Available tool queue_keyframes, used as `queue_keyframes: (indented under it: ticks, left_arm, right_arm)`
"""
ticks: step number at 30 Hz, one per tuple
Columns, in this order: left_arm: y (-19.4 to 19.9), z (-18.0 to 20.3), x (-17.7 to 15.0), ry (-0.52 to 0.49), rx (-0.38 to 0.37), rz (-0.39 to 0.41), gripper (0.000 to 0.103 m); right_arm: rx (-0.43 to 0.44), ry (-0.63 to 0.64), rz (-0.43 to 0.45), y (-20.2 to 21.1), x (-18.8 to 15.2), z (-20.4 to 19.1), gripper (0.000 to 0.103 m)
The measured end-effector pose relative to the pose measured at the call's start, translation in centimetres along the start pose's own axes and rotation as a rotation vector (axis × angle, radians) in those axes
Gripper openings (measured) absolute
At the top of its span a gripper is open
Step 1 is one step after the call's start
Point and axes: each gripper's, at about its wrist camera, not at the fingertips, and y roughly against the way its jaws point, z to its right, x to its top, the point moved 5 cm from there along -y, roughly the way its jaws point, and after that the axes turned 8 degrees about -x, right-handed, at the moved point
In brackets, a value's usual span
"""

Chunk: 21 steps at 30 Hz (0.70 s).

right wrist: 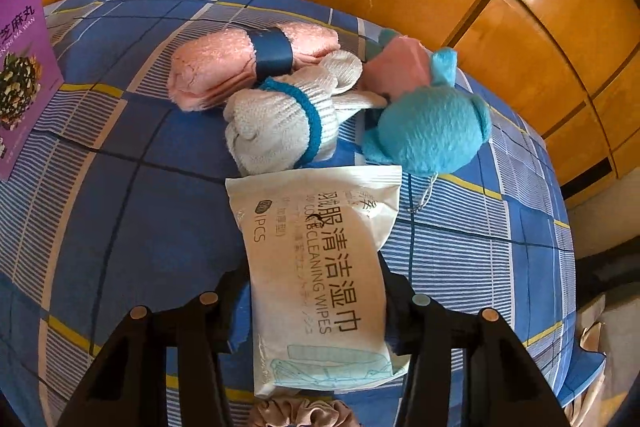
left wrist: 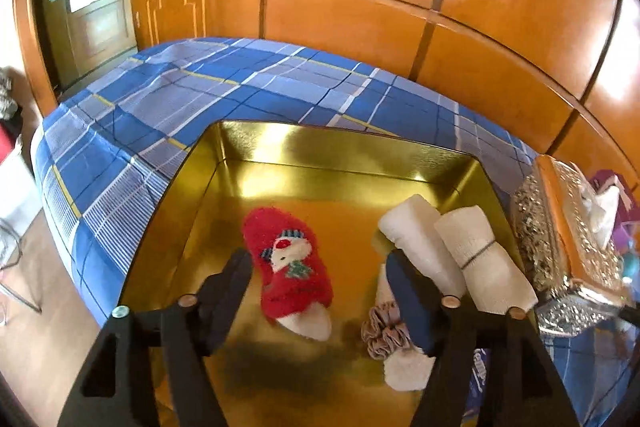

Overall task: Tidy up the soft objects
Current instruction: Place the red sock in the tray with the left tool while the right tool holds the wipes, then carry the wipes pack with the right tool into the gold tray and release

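Observation:
A gold tin box [left wrist: 320,147] sits on the blue plaid bed. Inside it lie a red snowman sock [left wrist: 292,267], two white rolled towels [left wrist: 424,235], a pink scrunchie [left wrist: 384,331] and a white fluffy piece [left wrist: 404,371]. My left gripper [left wrist: 316,259] hangs open over the tin, its fingers on either side of the red sock and clear of it. My right gripper [right wrist: 314,267] is shut on a white pack of cleaning wipes [right wrist: 316,227] above the bed. Beyond it lie a pink rolled towel [right wrist: 224,67], a white knit sock [right wrist: 280,123] and a blue plush toy [right wrist: 432,131].
A glittery tissue box [left wrist: 568,235] stands to the right of the tin. A purple box [right wrist: 20,67] sits at the left of the right wrist view, and a brown scrunchie [right wrist: 300,413] shows at its bottom edge. Wooden wardrobe panels [left wrist: 440,7] back the bed; the floor drops off at left.

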Motion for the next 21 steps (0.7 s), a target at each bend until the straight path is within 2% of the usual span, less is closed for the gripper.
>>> queue_keyframes:
  ticks: [3,7,9,15,21]
  left_arm:
    - [1.2,0.3,0.0,-0.027,0.011,0.026,0.089]
    - [3.1,1.1,0.2,-0.078,0.02,0.077,0.097]
    - [3.9,1.5,0.2,-0.098,0.021,0.094,0.102]
    - [5.0,2.5,-0.2,-0.137,0.008,0.109,0.103]
    - [5.2,3.6,-1.2,-0.171,0.003,0.099,0.103]
  right_arm:
    - [-0.023,0.007,0.001,0.4,0.1,-0.6,0.049]
    - [-0.03,-0.005,-0.019,1.0,0.3,-0.7,0.049]
    - [-0.038,-0.026,0.001,1.9,0.6,-0.5,0.048]
    - [-0.017,-0.114,0.065,5.1,3.1,1.2,0.048]
    - [0.017,-0.159,0.099,7.9,8.9,2.3,0.048]
